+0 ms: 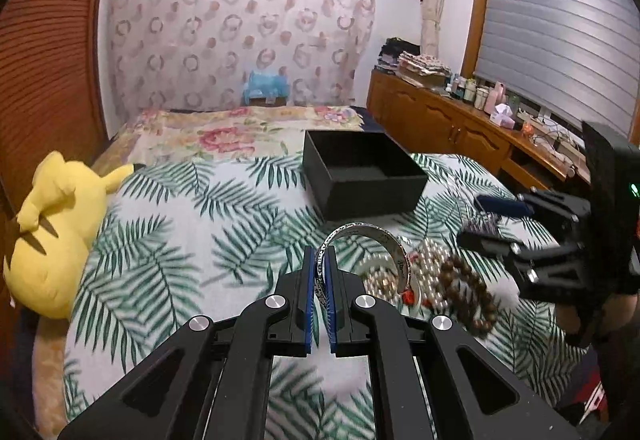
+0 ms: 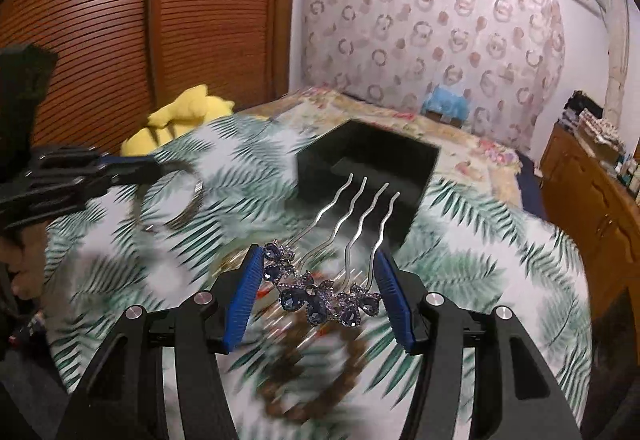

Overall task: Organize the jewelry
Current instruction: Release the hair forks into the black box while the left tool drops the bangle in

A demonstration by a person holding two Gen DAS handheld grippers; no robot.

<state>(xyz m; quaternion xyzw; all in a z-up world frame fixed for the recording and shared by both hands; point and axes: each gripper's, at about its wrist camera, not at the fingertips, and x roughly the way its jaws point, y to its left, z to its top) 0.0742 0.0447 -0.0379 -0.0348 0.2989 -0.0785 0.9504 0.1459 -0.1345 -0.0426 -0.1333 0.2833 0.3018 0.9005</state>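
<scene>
Bedroom: we work over a bed with a white quilt printed in green palm leaves, a wooden slatted wardrobe on the left and a low wooden cabinet along the far right wall.
Box: the open black square cardboard box sits on the quilt at the far side, mouth up, so pieces can be lowered straight in.
Left gripper: our left gripper is clamped tight on one end of the engraved silver open cuff bangle; pinching the flat band leaves the arc free ahead, pointing at the box.
Right gripper: our right gripper holds the silver four-pronged hair comb with dark blue gem flowers by its jewelled head, jaws wide but bearing on both ends, prongs aimed at the box.
Remaining pile: a pearl bead strand and a brown wooden bead bracelet lie together on the near right of the quilt.
Bystander: a yellow plush toy rests at the left edge, well apart.
Judgement: both pieces look ready to drop into the box.
</scene>
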